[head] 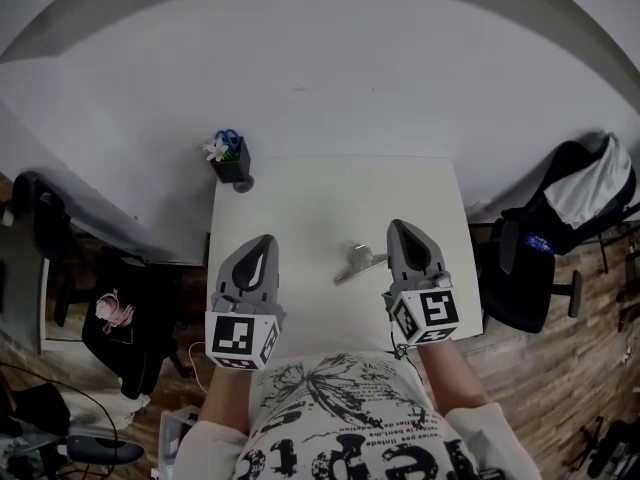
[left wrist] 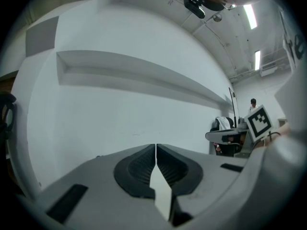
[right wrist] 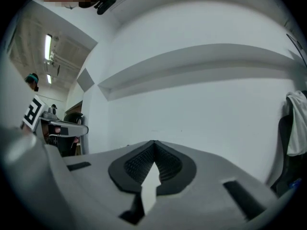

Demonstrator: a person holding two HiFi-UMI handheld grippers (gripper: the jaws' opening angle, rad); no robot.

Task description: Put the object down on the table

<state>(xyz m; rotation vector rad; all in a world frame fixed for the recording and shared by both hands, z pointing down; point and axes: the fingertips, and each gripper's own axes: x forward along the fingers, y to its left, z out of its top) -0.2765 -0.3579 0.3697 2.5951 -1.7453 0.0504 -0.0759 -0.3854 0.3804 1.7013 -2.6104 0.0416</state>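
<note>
A small grey metal object (head: 357,262) lies on the white table (head: 300,208) between my two grippers, touched by neither. My left gripper (head: 262,240) is over the table's near left part, its jaws shut with nothing between them. My right gripper (head: 397,228) stands just right of the object, shut and empty too. In the left gripper view the closed jaws (left wrist: 156,146) point at a bare white wall. The right gripper view shows its closed jaws (right wrist: 154,143) aimed at the same wall. Neither gripper view shows the object.
A black pot with a small plant and blue scissors (head: 231,157) stands at the table's far left corner. A black office chair draped with a white cloth (head: 560,228) is to the right. Another dark chair (head: 120,318) is at the left. The white wall lies beyond the table.
</note>
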